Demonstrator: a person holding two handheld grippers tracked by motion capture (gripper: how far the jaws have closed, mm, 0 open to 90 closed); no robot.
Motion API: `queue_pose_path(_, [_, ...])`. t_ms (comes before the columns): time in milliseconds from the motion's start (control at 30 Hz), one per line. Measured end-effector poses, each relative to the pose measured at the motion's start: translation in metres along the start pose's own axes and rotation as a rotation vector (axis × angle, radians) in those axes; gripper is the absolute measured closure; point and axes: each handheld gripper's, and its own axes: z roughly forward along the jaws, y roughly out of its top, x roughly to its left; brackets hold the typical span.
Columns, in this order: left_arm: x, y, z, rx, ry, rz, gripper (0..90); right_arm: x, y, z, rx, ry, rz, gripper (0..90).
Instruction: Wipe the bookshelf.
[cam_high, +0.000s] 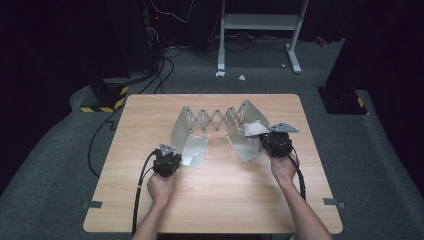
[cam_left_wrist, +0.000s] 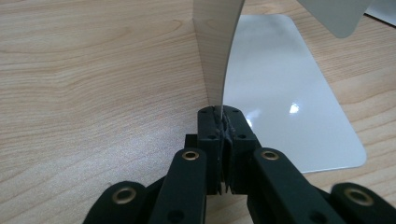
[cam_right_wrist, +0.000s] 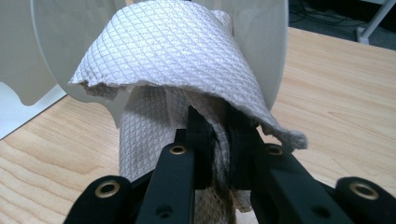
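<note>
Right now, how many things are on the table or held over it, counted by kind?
Metal expanding bookend rack: 1
White cloth: 1
Handheld grippers: 2, the left gripper and the right gripper
Total: 4

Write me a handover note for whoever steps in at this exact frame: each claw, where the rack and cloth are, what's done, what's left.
Left claw: shut on the upright edge of the metal rack's left end plate, holding it steady.
Right claw: shut on a white cloth, which is pressed against the right end plate.
Metal rack: an expanding one, stretched open mid-table, both foot plates flat on the wood.
Done: rack gripped, cloth brought to the right plate.
Left: probably wiping that plate and the rest; how much is already wiped cannot be told.
</note>
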Motion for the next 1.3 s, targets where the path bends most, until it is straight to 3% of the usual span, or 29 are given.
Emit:
queue_pose_path(467, [0.000,0.000,0.000,0.000,-0.001,-0.001,86.6,-0.002,0.009,-0.017,-0.038,0.001,-0.006,82.2])
queue_pose_path(767, [0.000,0.000,0.000,0.000,-0.002,-0.002,86.6,-0.001,0.025,-0.026,-0.065,-0.003,-0.014,82.2])
queue_pose_path(1300, [0.000,0.000,0.000,0.000,-0.004,-0.004,86.6,0.005,0.039,-0.018,-0.061,-0.021,-0.027,82.3])
